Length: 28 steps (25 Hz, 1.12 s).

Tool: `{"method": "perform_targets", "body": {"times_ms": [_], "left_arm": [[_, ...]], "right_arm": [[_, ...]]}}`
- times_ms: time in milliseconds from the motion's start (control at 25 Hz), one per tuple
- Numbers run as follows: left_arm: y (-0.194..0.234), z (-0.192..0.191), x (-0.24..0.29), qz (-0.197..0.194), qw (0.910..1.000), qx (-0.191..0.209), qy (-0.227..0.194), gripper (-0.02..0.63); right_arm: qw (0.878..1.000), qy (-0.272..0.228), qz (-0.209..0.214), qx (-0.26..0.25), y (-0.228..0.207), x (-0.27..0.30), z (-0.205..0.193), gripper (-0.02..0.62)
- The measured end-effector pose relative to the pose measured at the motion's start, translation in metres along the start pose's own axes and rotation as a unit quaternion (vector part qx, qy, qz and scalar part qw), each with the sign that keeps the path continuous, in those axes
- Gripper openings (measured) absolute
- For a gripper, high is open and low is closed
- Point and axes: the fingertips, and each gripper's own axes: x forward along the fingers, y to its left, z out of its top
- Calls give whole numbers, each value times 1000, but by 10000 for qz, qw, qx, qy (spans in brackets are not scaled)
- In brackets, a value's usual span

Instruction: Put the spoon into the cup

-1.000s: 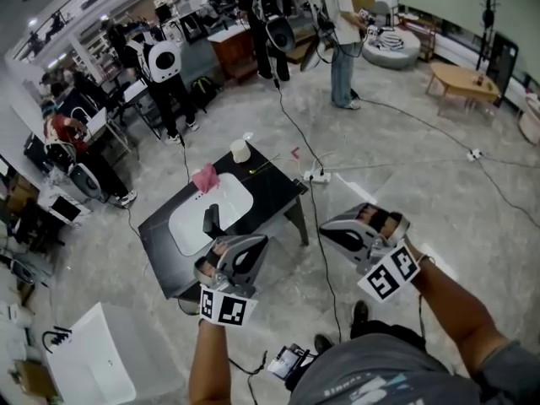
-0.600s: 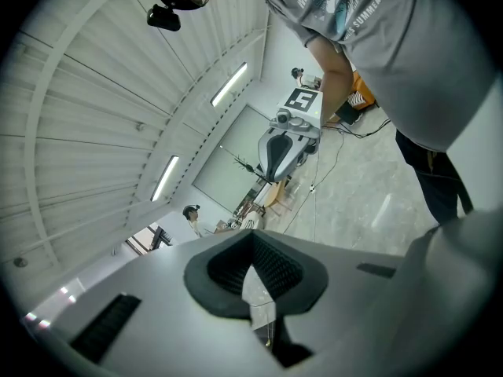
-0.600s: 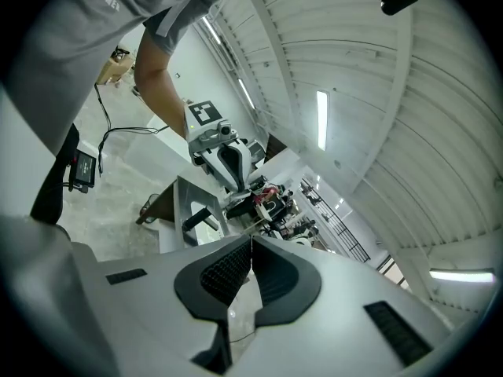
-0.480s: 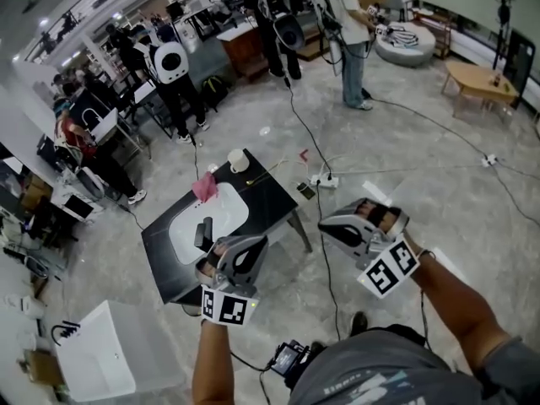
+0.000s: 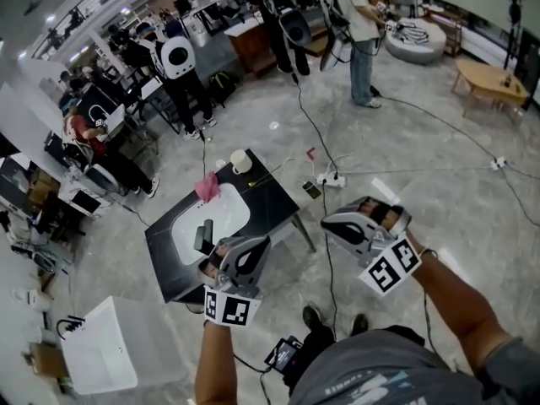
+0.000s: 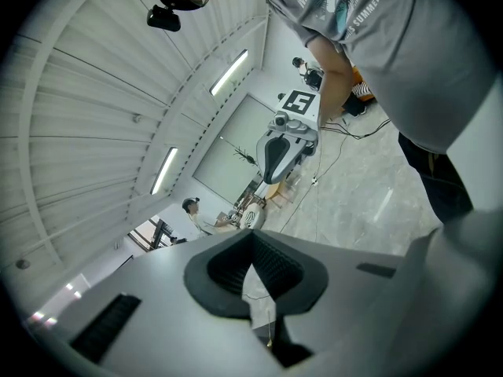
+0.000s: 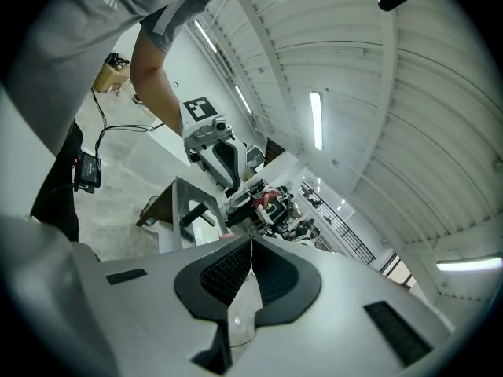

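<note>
A cream cup (image 5: 241, 160) stands at the far corner of a small black table (image 5: 270, 199). A thin golden spoon (image 5: 272, 166) lies just right of the cup, too small to see well. My left gripper (image 5: 261, 242) hovers off the table's near edge, its jaws shut and holding nothing (image 6: 251, 234). To the right of the table, my right gripper (image 5: 326, 224) hangs over the floor, also shut and holding nothing (image 7: 251, 242). The two grippers point toward each other: the right gripper (image 6: 287, 144) shows in the left gripper view and the left gripper (image 7: 216, 151) in the right gripper view.
On the table lie a white basin-shaped tray (image 5: 226, 202), a pink cloth (image 5: 207, 188) and a dark object (image 5: 202, 236). A power strip (image 5: 330, 180) and cables cross the floor. A white bin (image 5: 101, 353) sits at lower left. Several people stand beyond.
The table and floor have slid in the head view as the person moved with both grippers. Both grippers keep their pose, shut, with nothing taken up.
</note>
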Motion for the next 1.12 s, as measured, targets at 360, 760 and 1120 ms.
{"method": "perform_targets", "body": {"times_ms": [360,760,1120], "left_arm": [[11,-27,8,0,10000,-49,-22,-2],[37,-80,13,62,9995,-260,-196,-2],[68,-126,14,-7,9989,-291,-372,-2]], "right_arm": [[9999,88,22,114,-5,30,-16,31],[9993,352,45,142,-15,80,-28,31],[9981,572,-5,216,-26,133,-36,31]]}}
